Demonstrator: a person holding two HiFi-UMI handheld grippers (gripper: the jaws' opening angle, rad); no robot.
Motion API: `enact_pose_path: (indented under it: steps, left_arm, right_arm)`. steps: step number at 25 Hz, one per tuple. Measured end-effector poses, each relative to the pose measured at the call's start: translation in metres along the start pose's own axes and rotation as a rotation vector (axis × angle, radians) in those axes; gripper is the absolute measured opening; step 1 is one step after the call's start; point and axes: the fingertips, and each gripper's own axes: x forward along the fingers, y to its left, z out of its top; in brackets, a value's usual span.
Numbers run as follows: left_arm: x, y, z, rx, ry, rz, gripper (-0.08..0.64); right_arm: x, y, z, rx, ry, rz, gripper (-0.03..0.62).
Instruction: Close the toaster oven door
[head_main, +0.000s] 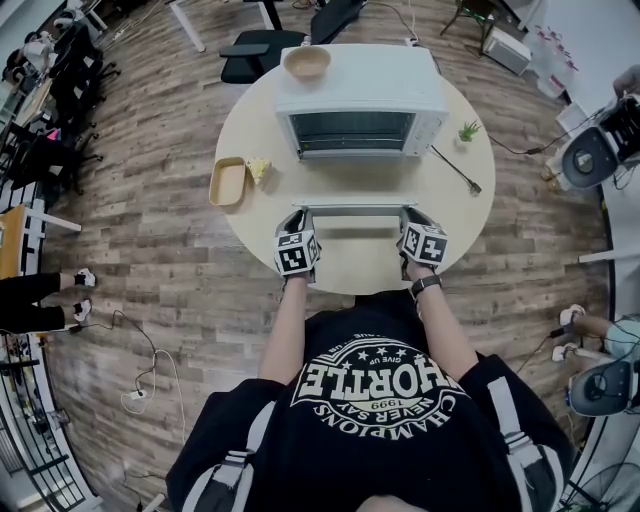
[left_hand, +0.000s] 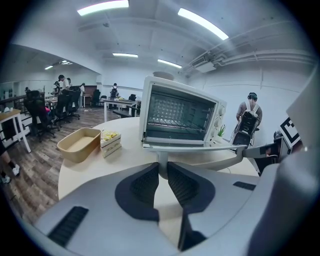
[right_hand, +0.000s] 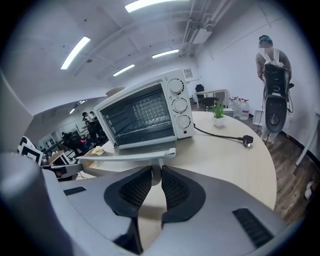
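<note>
A boxy white toaster oven (head_main: 360, 95) stands on a round, pale wooden table (head_main: 470, 200), facing the person. Its glass-paned door (head_main: 352, 185) is swung fully down and lies level out in front of the oven mouth, with the wire rack inside showing. Along the door's front edge, the side farthest from the oven, runs a long silver handle bar (head_main: 355, 208).

The left gripper (head_main: 300, 215) is at the bar's left end. Its dark ribbed jaws are drawn in nearly together and pinch the short stem under the bar (left_hand: 200, 148). The right gripper (head_main: 412, 215) grips the stem at the right end the same way, pads pressed against it on both sides.

A shallow wooden bowl (head_main: 307, 62) sits on the oven's roof. Left of the oven lie a tan rectangular tray (head_main: 228, 181) and, just beside it, a slice of layered cake (head_main: 259, 168). Right of the oven are a small green potted plant (head_main: 468, 130) and the loose black power cord (head_main: 455, 170).
</note>
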Motion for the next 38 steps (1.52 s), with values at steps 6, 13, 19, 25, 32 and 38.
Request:
enact_pose_path:
  steps: [6, 13, 19, 25, 32, 38]
  left_arm:
    - [-0.001, -0.001, 0.004, 0.012, -0.010, 0.005, 0.072]
    - [-0.003, -0.001, 0.010, 0.021, -0.023, 0.010, 0.074]
    - [-0.002, -0.002, 0.015, 0.030, -0.039, 0.019, 0.074]
    - [-0.003, -0.004, 0.023, 0.030, -0.061, 0.023, 0.074]
    - [-0.005, -0.003, 0.030, 0.026, -0.087, 0.027, 0.074]
    - [-0.006, -0.002, 0.036, 0.036, -0.112, 0.031, 0.074]
  right_arm:
    - [-0.003, 0.000, 0.004, -0.003, -0.012, -0.003, 0.083]
    - [-0.005, 0.003, 0.012, -0.021, -0.028, 0.003, 0.081]
    - [-0.005, 0.003, 0.016, -0.036, -0.048, 0.009, 0.081]
    - [-0.006, 0.003, 0.025, -0.061, -0.071, 0.010, 0.080]
    - [-0.007, 0.007, 0.031, -0.063, -0.094, 0.019, 0.080]
    - [-0.008, 0.008, 0.037, -0.071, -0.118, 0.022, 0.080]
